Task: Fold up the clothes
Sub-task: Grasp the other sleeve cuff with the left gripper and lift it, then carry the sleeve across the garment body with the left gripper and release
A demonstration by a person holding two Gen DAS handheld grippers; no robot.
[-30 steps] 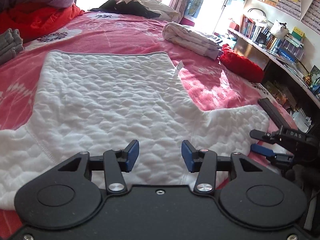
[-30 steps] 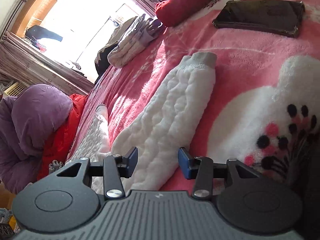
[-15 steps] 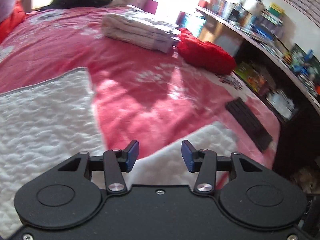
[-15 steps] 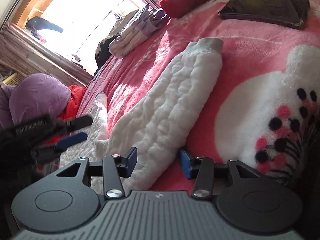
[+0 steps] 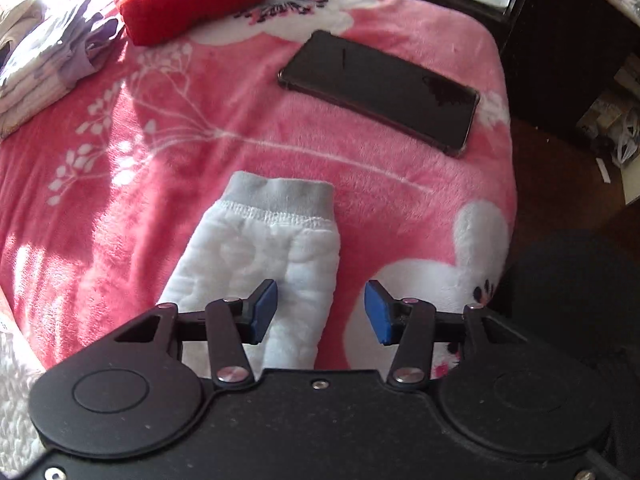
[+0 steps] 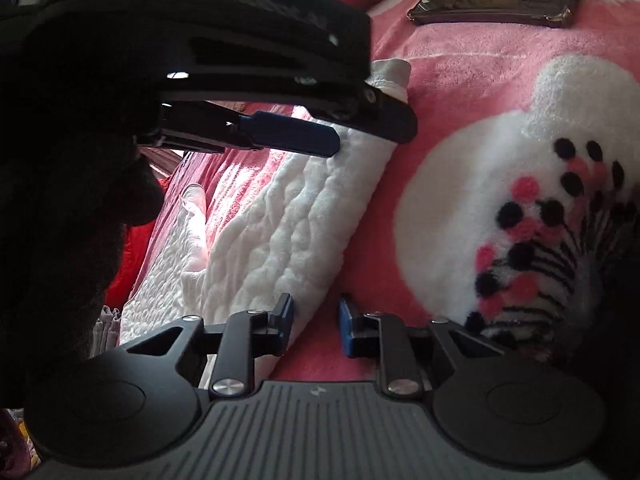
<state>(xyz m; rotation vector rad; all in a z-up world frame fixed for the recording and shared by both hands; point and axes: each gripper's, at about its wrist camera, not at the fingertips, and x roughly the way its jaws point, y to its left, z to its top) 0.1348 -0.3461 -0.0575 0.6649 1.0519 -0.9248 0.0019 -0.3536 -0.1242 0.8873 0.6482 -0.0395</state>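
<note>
While the white sleeve is lying lengthwise on the pink blanket, cuff pointing away, the left gripper is closing over its far end, not yet pinching, and the right gripper is closing on its near edge.

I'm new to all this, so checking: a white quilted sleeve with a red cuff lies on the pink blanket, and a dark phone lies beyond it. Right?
Nearly. The cuff is grey, not red, as the left wrist view shows. The white quilted sleeve does lie on the pink blanket, and the dark phone lies beyond it.
</note>
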